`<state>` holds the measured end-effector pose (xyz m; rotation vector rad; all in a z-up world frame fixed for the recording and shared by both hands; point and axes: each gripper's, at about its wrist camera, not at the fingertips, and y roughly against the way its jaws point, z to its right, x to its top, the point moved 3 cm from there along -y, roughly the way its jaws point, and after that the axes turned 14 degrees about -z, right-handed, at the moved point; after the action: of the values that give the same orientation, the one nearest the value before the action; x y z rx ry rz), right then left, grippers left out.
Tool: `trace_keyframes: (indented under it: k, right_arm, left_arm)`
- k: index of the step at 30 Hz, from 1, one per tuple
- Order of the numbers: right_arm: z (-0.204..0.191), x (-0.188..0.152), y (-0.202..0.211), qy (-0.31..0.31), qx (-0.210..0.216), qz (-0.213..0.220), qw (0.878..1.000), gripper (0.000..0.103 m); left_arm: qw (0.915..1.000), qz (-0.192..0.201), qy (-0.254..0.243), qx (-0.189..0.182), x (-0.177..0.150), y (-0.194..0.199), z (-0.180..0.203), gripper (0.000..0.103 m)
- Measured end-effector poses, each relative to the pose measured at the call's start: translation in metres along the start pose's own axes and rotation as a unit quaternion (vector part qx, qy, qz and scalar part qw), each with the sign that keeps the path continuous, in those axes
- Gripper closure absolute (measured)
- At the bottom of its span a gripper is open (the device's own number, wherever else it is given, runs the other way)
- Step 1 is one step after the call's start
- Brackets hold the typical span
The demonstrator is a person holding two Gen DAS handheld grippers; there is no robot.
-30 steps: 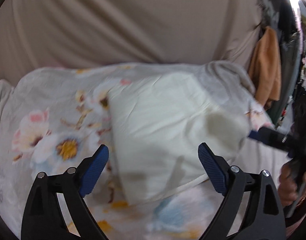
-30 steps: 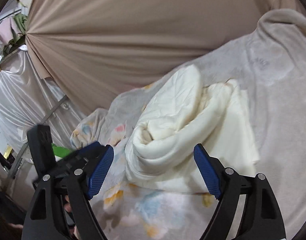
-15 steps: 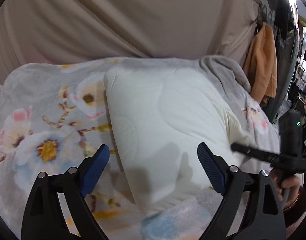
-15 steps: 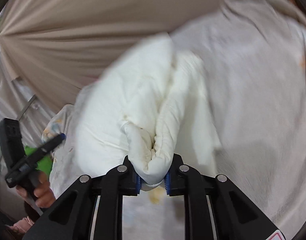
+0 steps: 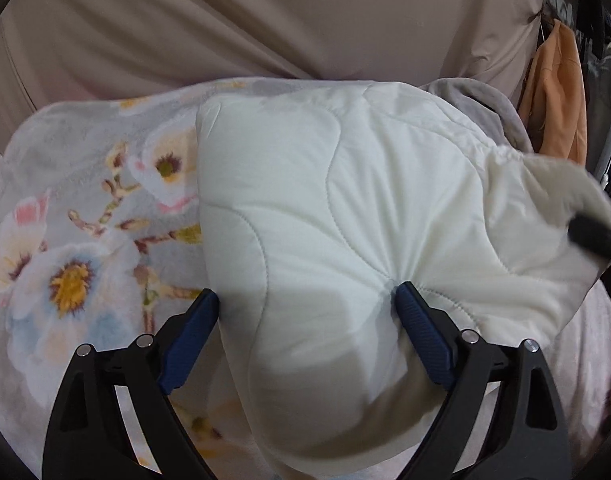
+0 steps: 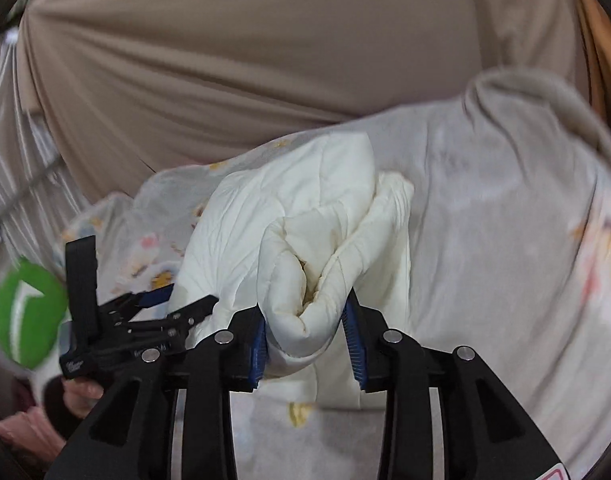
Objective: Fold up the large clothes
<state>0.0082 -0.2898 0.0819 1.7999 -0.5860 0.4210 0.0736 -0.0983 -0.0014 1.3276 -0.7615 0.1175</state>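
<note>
Right fingers (image 6: pixel 351 332) around bunched white quilted garment (image 5: pixel 345 208), left fingers (image 5: pixel 419 332) astride.

The right gripper (image 6: pixel 305 326) is pinching a bunched fold of the white quilt (image 6: pixel 301 248) between its blue pads (image 6: pixel 258 346). The quilt is lying on a floral blanket (image 6: pixel 485 248) below a beige curtain (image 6: pixel 285 52). At the left, the left gripper (image 6: pixel 177 302) is reaching against the quilt's edge.

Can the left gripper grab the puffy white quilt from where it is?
Probably yes. The left gripper is open with the white quilt bulging between its fingers, nothing in between; closing should pinch it.
</note>
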Motion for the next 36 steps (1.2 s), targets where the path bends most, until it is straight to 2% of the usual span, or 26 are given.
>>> trace_keyframes:
  k: [2, 5, 6, 7, 9, 10, 12, 15, 19, 22, 25, 28, 32, 36]
  right_arm:
    - [-0.004, 0.007, -0.005, -0.003, -0.026, -0.026, 0.999, 0.069]
    - [0.022, 0.007, -0.004, -0.057, 0.004, -0.042, 0.998, 0.069]
    - [0.026, 0.006, 0.003, -0.07, 0.014, -0.031, 0.997, 0.067]
    - [0.027, 0.006, 0.015, -0.074, 0.004, -0.005, 0.997, 0.066]
    - [0.013, 0.011, 0.045, -0.054, -0.062, 0.052, 0.995, 0.064]
    - [0.007, 0.015, 0.056, -0.044, -0.076, 0.072, 0.994, 0.062]
    - [-0.009, 0.028, 0.074, -0.017, -0.068, 0.102, 0.992, 0.062]
    - [-0.039, 0.056, 0.072, 0.029, -0.054, 0.12, 0.991, 0.062]
    - [-0.062, 0.097, 0.028, 0.08, -0.076, 0.123, 0.986, 0.062]
    - [-0.057, 0.122, -0.024, 0.089, -0.1, 0.091, 0.987, 0.063]
    - [-0.023, 0.125, -0.086, 0.059, -0.122, 0.033, 0.99, 0.063]
    - [0.015, 0.106, -0.124, 0.017, -0.087, 0.002, 0.996, 0.064]
    - [0.044, 0.079, -0.138, -0.024, -0.038, 0.023, 0.999, 0.068]
    - [0.052, 0.075, -0.149, -0.034, -0.019, 0.018, 0.999, 0.068]
  left_arm:
    - [0.9999, 0.002, -0.004, 0.011, 0.002, 0.001, 0.0, 0.016]
    - [1.0, -0.008, -0.003, -0.002, 0.002, 0.0, -0.002, 0.016]
    - [0.9999, -0.01, -0.003, -0.003, 0.003, 0.0, -0.001, 0.016]
    - [0.9999, -0.01, -0.003, -0.001, 0.003, -0.001, -0.001, 0.016]
    - [0.9999, -0.014, -0.007, 0.0, 0.002, -0.004, 0.001, 0.016]
    - [0.9999, -0.014, -0.006, 0.0, 0.001, -0.005, 0.001, 0.016]
    - [0.9999, -0.011, -0.006, 0.003, 0.0, -0.005, 0.001, 0.016]
    - [0.9999, -0.012, -0.002, 0.003, 0.0, -0.005, 0.001, 0.016]
    - [0.9999, -0.013, -0.003, 0.003, 0.0, -0.004, 0.0, 0.016]
    - [0.9999, -0.013, -0.005, 0.002, 0.001, -0.005, -0.001, 0.016]
    - [0.9999, -0.013, -0.007, -0.002, 0.002, -0.008, -0.002, 0.015]
    - [0.9997, -0.008, -0.013, -0.017, 0.001, -0.01, 0.0, 0.011]
    - [0.9994, 0.003, -0.029, -0.017, -0.003, -0.014, 0.009, 0.007]
    - [0.9992, -0.001, -0.017, -0.036, 0.0, -0.013, 0.007, 0.007]
